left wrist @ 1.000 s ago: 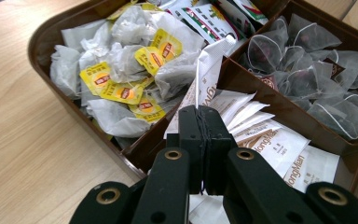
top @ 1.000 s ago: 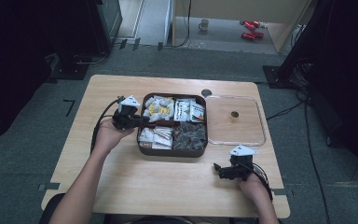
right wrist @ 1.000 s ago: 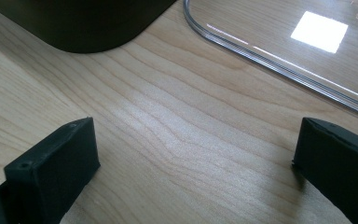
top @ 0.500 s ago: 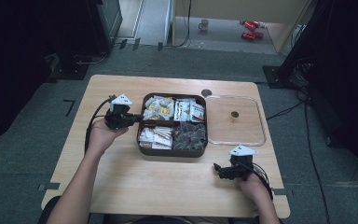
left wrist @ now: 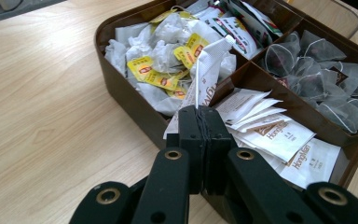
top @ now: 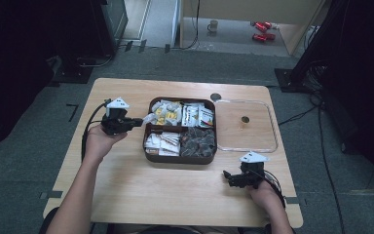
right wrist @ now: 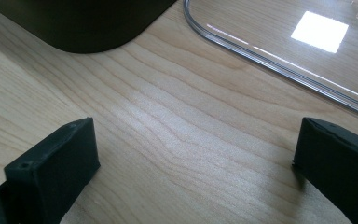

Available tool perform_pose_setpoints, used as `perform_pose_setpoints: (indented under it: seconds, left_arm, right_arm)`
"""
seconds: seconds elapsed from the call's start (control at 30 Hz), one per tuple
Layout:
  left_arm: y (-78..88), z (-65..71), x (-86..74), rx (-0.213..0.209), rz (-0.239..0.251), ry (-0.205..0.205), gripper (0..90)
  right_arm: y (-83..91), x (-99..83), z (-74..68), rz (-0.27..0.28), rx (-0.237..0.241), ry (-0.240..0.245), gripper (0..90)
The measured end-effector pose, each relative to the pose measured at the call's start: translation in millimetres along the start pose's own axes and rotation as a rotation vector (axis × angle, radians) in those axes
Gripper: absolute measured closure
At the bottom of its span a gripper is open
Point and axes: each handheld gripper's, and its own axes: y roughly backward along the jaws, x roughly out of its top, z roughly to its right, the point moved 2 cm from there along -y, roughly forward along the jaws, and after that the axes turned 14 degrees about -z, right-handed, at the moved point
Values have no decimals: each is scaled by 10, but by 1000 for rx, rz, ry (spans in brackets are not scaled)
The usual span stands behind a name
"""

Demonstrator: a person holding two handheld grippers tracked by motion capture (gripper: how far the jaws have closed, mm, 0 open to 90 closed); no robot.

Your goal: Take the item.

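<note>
Your left gripper [left wrist: 199, 140] is squeezed tight on a white sachet [left wrist: 204, 81], just past the left edge of the brown box [top: 148, 130]. It's light, thin and bendy, so hold gently by its end. Your right gripper [right wrist: 191, 168] is wide open, holding nothing, near the table's [top: 151, 195] front right corner.

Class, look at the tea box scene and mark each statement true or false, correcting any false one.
1. The left tongs are shut on a white sachet. True.
2. The right tongs grip the clear lid. False: they are open over bare table.
3. The brown box has four compartments. True.
4. The clear lid covers the box. False: it lies beside it.
5. Pyramid tea bags fill one compartment. True.
</note>
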Motion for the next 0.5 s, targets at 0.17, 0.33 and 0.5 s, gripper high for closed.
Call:
perform_pose_setpoints:
  seconds: [0.17,0.33,0.5]
  left_arm:
    - [40,-63,-49,6,5,23,896]
    - [53,-128,-106,12,3,43,895]
    - [34,-203,-175,21,-17,66,895]
  right_arm:
    - [0,0,0,0,0,0,0]
    - [0,0,0,0,0,0,0]
    - [-3,6,2,0,2,4,0]
